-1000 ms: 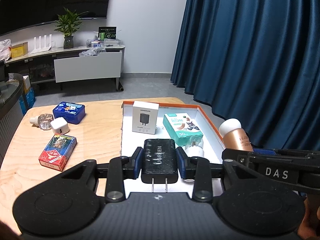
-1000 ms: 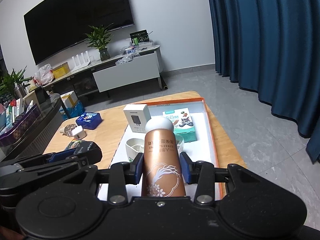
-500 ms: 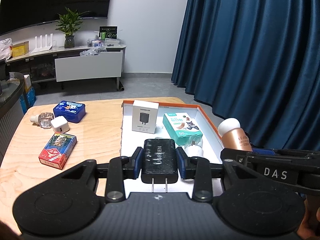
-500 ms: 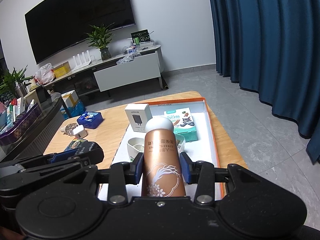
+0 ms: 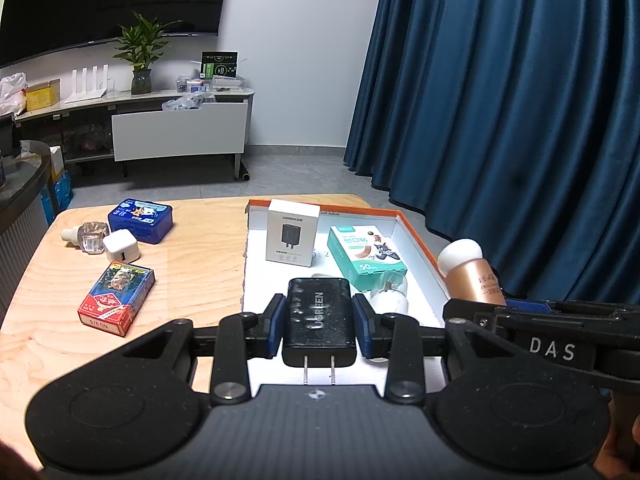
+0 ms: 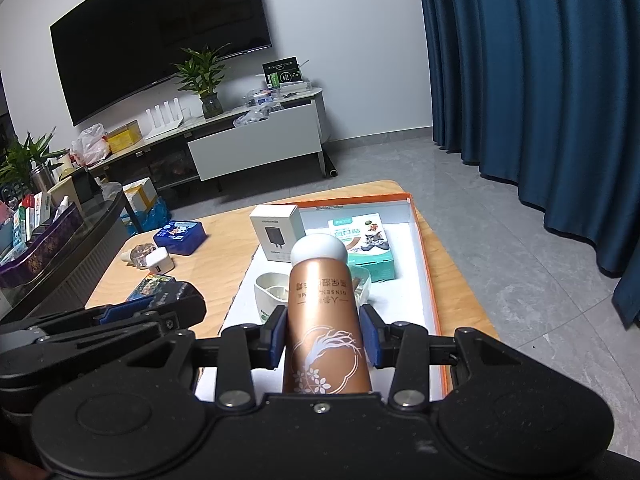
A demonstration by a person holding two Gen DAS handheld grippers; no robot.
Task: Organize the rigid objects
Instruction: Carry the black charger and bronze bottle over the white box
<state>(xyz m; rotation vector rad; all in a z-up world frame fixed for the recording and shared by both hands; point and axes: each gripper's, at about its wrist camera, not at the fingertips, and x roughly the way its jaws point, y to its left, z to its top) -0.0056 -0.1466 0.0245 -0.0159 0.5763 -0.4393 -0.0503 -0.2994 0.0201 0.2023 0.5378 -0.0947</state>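
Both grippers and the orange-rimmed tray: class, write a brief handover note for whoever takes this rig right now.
Left gripper: shut on the black rectangular plug charger, prongs toward the camera, held above the near end of the tray.
Right gripper: shut on the copper bottle with a white round cap, cap pointing away, also above the tray.
Orange-rimmed white tray: already holds a white charger box, a teal plaster box, a white bowl and a clear bulb-like item.
Left on the wooden table: blue tin, white cube adapter, small glass bottle, red-and-blue card pack.
Next, probably: set both held items into the tray, then collect those four.
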